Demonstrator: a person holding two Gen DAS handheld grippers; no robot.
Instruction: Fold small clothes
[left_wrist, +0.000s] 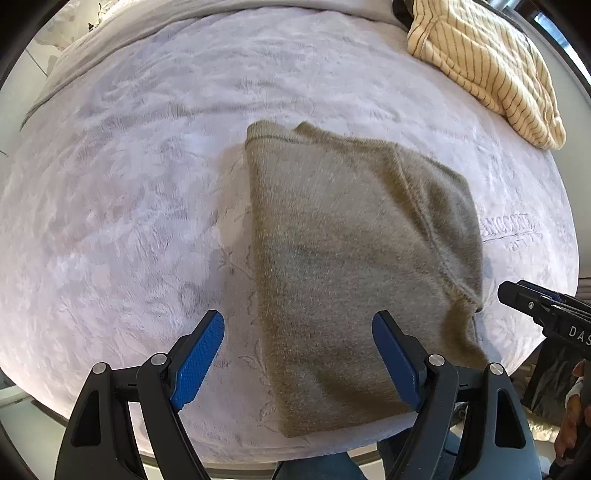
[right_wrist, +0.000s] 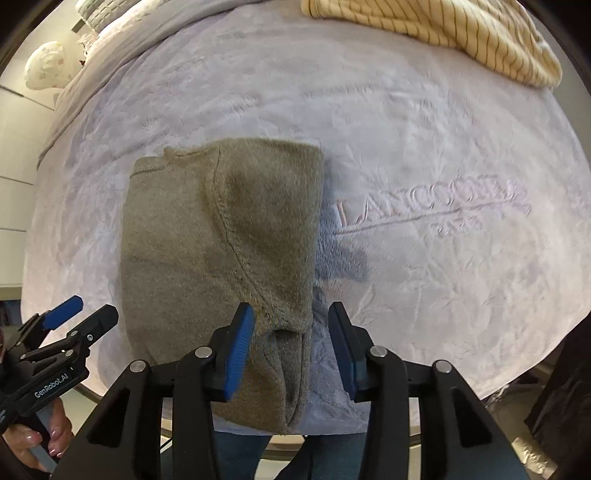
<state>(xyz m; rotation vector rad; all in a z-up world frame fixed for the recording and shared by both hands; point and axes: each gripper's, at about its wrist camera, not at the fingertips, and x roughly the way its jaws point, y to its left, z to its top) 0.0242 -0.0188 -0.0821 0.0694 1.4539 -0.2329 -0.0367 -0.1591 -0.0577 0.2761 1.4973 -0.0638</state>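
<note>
I hold both sets of fingers apart and empty above the near edge of the bed: left gripper over the sweater, right gripper straddling its loose right corner. The olive sweater lies folded on the blanket, its near hem overhanging. A careless pinch could drag the layers askew or pull it off. A striped garment waits beyond.

The folded garment is olive-grey, the blanket pale lilac with embossed leaves, the cloth cream with dark pinstripes.
</note>
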